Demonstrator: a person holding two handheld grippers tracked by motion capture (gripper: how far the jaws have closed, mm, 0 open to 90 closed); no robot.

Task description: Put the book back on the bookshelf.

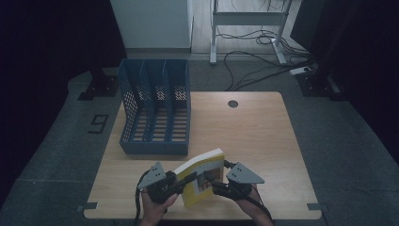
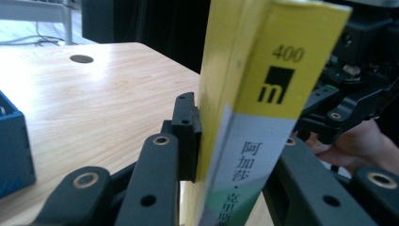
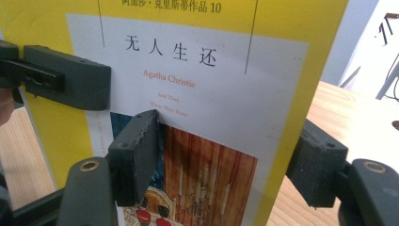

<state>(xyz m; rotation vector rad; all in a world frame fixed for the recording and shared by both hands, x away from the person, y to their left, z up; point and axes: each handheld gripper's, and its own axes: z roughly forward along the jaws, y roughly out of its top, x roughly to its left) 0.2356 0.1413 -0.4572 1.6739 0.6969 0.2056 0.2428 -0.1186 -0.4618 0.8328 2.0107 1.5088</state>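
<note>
Gripping yellow paperback book (image 1: 203, 176) | left gripper (image 1: 181, 180) jaws clamp its flat covers | woodgrain table (image 1: 254, 132)

**Lettering on the yellow paperback and the floor mark**

The yellow paperback (image 3: 207, 94) carries nearly all the readable text. On its front cover, the top line reads "阿加莎·克里斯蒂作品 10". Below that, on the white panel, stands the black title "无人生还"; under the title, in orange, "Agatha Christie", then smaller "And Then There Were None", partly blurred. The paperback's spine (image 2: 277, 94) shows "400" on its yellow part, a black square logo with an "m" just beneath, and below that, on the pale band, "阿加莎·克", running on illegibly. Left of the blue file rack (image 1: 157, 110), a dark floor mark (image 1: 98, 124) reads as "9".
</note>
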